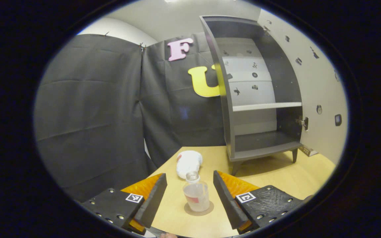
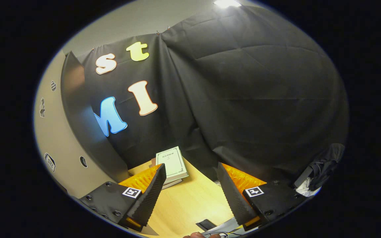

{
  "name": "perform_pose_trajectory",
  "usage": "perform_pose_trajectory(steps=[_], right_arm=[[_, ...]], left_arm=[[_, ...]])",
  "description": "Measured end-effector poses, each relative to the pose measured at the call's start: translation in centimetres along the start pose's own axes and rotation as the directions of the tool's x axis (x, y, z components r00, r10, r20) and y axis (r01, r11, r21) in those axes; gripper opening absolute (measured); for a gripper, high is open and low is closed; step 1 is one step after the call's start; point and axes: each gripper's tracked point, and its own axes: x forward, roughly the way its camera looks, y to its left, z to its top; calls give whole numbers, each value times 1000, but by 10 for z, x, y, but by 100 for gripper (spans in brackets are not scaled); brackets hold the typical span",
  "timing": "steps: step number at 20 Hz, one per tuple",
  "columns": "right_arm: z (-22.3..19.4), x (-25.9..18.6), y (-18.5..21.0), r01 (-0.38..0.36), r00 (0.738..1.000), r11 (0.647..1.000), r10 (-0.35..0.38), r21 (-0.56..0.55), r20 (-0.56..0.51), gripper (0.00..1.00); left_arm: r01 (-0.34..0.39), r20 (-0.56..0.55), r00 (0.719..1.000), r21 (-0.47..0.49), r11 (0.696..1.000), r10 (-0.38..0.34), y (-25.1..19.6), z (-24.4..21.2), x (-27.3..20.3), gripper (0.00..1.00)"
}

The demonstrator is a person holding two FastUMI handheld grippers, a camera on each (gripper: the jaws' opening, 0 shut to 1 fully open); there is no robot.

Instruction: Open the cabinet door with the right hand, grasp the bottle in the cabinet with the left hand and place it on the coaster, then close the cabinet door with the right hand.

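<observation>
Clear bottle point(image 1: 196, 195) (red label, pale cap) upright on coaster point(image 1: 198, 209).

Left gripper view is looking low over the table point(image 1: 276, 178) twd the open cabinet point(image 1: 256, 99), close up. Right gripper view is facing the door point(image 2: 81, 122) & books point(image 2: 172, 163). Both are sharing the table.

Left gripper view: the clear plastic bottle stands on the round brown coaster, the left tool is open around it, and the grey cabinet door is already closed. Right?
Not quite. In the left gripper view the grey cabinet door is open, shelves exposed. The clear plastic bottle does stand on the round brown coaster, with the left tool open around it.
</observation>
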Motion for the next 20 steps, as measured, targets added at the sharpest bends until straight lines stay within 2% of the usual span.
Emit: perform_pose_trajectory(steps=[6,8,10,11,12,13,14,15,16,20], right_arm=[[14,6,3,-62,997,997,64,-52,37,98],[24,6,-2,-52,995,993,62,-107,84,98],[29,4,0,-63,990,986,81,-155,114,98],[29,3,2,-77,989,982,97,-173,113,98],[29,1,7,-102,986,977,124,-187,110,93],[32,-1,13,-131,982,971,155,-200,111,93],[35,-3,18,-157,977,964,184,-214,112,98],[39,-5,23,-183,971,957,212,-228,114,93],[42,-6,30,-216,962,946,249,-242,115,98],[51,-14,63,-325,923,894,371,-307,101,98]], left_arm=[[-6,81,997,-47,999,9,-14,120,-31,87],[-19,83,996,-19,1000,20,-19,153,-33,88],[-67,49,997,51,996,64,-24,171,-32,84],[-68,39,997,61,996,66,-33,182,-33,84],[-44,40,998,41,998,42,-46,194,-35,88],[-18,36,999,10,1000,17,-61,205,-39,85],[4,29,1000,-19,1000,-4,-71,215,-42,85],[19,19,1000,-42,999,-18,-77,221,-43,85],[25,11,1000,-58,998,-25,-81,229,-46,85],[37,3,999,-102,994,-37,-91,256,-49,84]])
